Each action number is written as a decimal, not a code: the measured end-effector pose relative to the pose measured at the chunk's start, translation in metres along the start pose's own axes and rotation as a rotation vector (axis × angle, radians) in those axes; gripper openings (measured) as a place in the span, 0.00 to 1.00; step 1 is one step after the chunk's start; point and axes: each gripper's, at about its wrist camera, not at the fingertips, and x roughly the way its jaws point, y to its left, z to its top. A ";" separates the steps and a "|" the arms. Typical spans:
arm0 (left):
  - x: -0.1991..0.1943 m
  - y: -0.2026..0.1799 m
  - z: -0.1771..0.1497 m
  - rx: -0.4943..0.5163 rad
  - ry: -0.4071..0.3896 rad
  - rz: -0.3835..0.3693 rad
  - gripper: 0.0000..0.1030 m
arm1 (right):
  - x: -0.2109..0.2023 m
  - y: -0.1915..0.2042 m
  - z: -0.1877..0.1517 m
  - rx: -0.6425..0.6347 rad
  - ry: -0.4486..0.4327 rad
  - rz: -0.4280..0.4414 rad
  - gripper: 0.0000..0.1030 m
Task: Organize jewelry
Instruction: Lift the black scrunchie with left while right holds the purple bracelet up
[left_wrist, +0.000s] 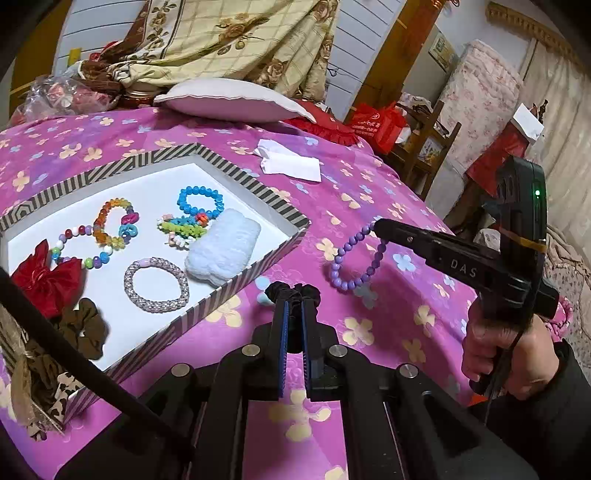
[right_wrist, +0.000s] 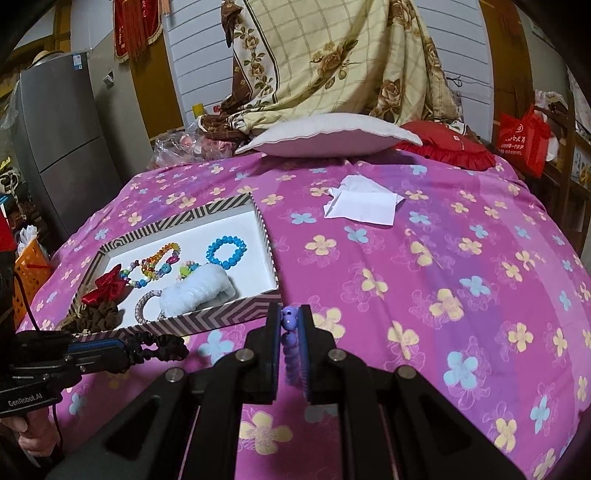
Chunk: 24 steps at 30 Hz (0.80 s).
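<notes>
A striped tray (left_wrist: 236, 170) with a white floor sits on the pink flowered bedspread (left_wrist: 369, 206), holding beaded bracelets, a red bow (left_wrist: 46, 275) and a pale blue fluffy band (left_wrist: 223, 251). The right tongs (right_wrist: 290, 325) pinch a purple bead bracelet (left_wrist: 354, 258), which hangs as a full loop above the bedspread just beside the tray only in the left view. The left tongs (left_wrist: 294, 308) clamp a black scrunchie (right_wrist: 162, 345); the right view shows it sideways beside the tray's near wall.

A purple bead bracelet (left_wrist: 354, 254) hung looped above the bedspread, right of the striped tray (left_wrist: 236, 284). A black scrunchie (left_wrist: 293, 293) sat bunched near the tray's front corner.
</notes>
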 end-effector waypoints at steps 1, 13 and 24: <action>0.000 0.000 0.000 0.000 -0.001 0.004 0.00 | 0.000 0.001 0.000 0.000 0.002 -0.001 0.09; 0.001 0.000 -0.001 0.001 -0.001 0.009 0.00 | 0.000 0.004 0.000 -0.006 0.000 -0.013 0.09; -0.001 0.002 0.000 -0.003 -0.007 0.015 0.00 | 0.001 -0.001 0.001 0.006 -0.014 -0.020 0.09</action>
